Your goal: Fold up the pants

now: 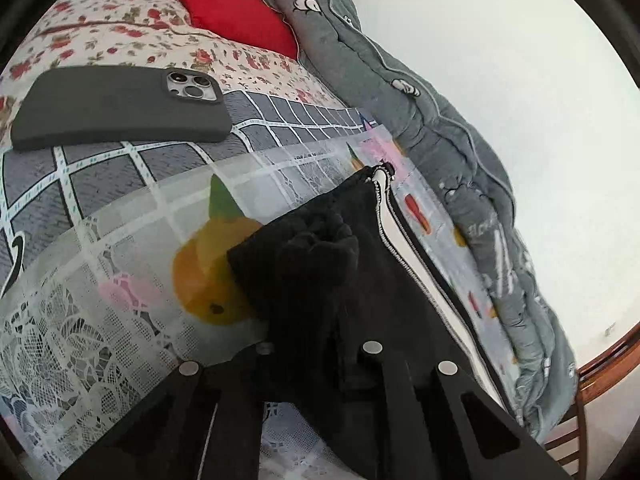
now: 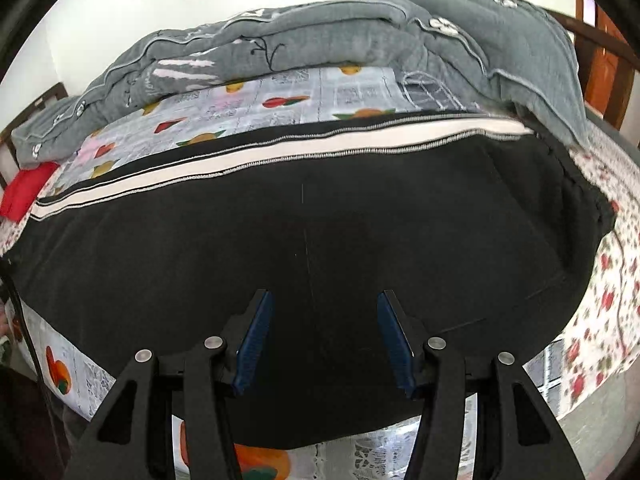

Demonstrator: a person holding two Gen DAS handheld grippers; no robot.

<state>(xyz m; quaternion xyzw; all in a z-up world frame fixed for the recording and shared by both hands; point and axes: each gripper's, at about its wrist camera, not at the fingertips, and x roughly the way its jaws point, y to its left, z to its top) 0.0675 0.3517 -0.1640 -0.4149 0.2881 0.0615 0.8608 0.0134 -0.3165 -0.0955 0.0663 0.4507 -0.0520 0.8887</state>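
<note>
Black pants [image 2: 320,240] with a white side stripe [image 2: 280,150] lie flat across the bed. My right gripper [image 2: 325,340] is open just above the black cloth, blue pads [image 2: 256,336] apart and empty. In the left wrist view my left gripper [image 1: 316,344] is shut on a bunched end of the pants [image 1: 312,264], with cloth folded over the fingers so the pads are hidden. The white stripe [image 1: 396,232] runs along the right of that bunch.
A black phone [image 1: 120,108] lies on the bed at the left. A red pillow [image 1: 232,4] sits at the head. A grey quilt [image 1: 440,128] is heaped along the wall side, also in the right wrist view [image 2: 320,40]. A wooden chair [image 1: 592,408] stands beyond the bed.
</note>
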